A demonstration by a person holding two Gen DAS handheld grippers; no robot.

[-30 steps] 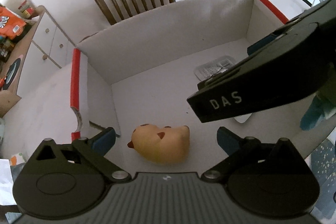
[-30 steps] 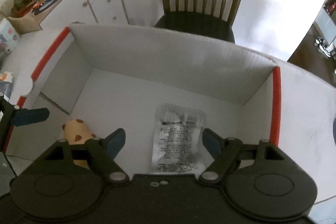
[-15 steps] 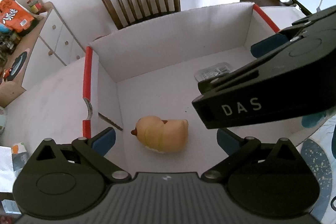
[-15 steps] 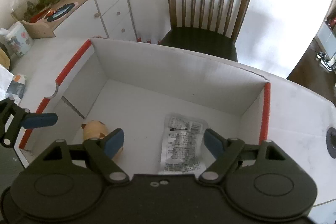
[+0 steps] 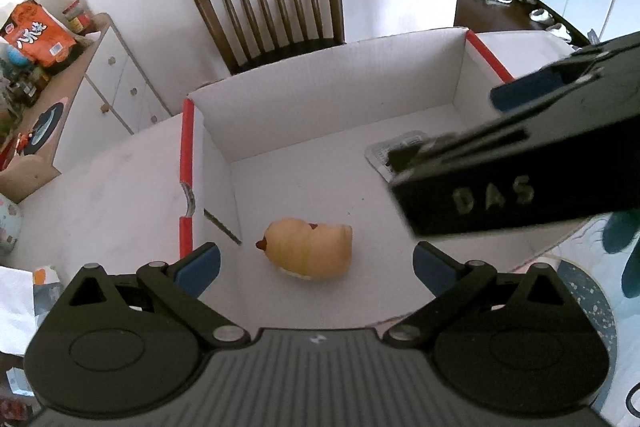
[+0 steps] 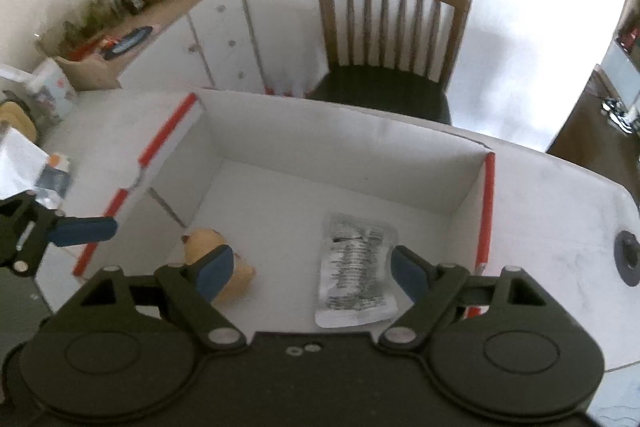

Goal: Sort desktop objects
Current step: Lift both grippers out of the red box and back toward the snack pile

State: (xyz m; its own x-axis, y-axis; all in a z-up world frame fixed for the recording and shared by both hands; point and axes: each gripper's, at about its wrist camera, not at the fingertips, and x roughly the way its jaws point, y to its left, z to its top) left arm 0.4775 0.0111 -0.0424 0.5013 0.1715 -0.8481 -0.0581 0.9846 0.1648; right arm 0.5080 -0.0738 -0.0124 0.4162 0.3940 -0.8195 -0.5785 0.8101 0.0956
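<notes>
- Here, in the left wrist view, the left gripper (image 5: 316,261) hangs above the near end of the white cardboard box (image 5: 320,107), tilted steeply down, its jaws spread with nothing between the pads.
- The tan plush toy (image 5: 310,250) lies on its side on the box floor below those jaws; it looks soft and light, likely to squash under pressure, so a hold across its rounded middle seems best.
- The right gripper's black body crosses this view on the right and covers part of the clear plastic packet (image 5: 390,151).
- In the right wrist view, the right gripper (image 6: 306,269) also points steeply down into the box, its jaws opening wide and clear of everything.
- The packet (image 6: 354,275) lies flat on the floor near the right wall, well apart from the toy (image 6: 208,243); it looks thin, limp and slick, so pinching a raised edge seems safer than its flat face.
- The box stands on the pale counter (image 6: 560,203).
</notes>
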